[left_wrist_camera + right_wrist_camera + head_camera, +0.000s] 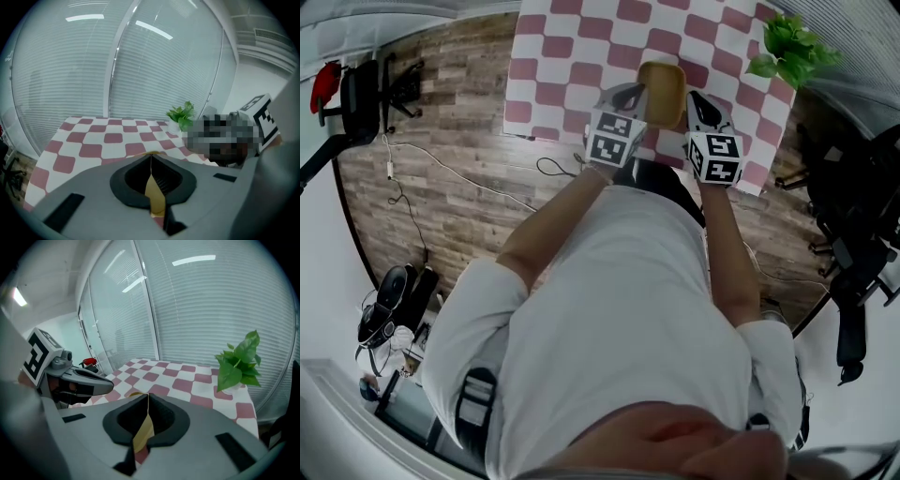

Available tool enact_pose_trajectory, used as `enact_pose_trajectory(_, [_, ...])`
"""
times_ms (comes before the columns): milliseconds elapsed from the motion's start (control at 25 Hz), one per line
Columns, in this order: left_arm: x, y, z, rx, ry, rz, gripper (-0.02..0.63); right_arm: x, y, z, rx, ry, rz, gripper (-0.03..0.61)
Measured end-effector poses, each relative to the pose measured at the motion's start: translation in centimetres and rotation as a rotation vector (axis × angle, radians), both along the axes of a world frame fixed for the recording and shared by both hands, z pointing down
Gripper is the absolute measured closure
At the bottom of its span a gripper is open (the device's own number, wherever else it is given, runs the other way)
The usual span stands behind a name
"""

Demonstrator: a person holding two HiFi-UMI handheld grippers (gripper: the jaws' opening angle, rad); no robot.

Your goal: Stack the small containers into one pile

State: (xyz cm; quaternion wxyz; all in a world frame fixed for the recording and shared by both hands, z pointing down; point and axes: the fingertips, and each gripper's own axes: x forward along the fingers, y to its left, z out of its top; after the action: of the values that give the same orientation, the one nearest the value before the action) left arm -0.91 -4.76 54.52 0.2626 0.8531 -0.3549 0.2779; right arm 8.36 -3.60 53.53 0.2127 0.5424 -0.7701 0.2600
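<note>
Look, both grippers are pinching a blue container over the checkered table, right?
Not quite. The container is yellow, not blue, as the head view shows. The rest holds: the left gripper and the right gripper both pinch it over the checkered table.

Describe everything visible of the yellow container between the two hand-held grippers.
The yellow container is a small, shallow, rounded-rectangular tray, mustard-coloured and plastic-looking, open side up and apparently empty. The left hand-held gripper and the right hand-held gripper each pinch its thin wall from opposite sides, jaws shut on it. It is over the near edge of the checkered tablecloth; whether it touches the cloth cannot be told.
</note>
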Motion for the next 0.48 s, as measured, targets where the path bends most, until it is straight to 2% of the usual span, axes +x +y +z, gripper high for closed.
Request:
enact_pose_trajectory(320, [2.3,-0.3,-10.0,0.127,0.131,0.056,0.578,0.2,-0.9,-11.1,0.192,-0.041,-0.024,0.543])
enact_pose_trajectory(480, [3.3,-0.2,-15.5,0.213,0.193,0.107,0.580,0.0,-0.6,-15.9,0.259,-0.052,-0.046,0.545])
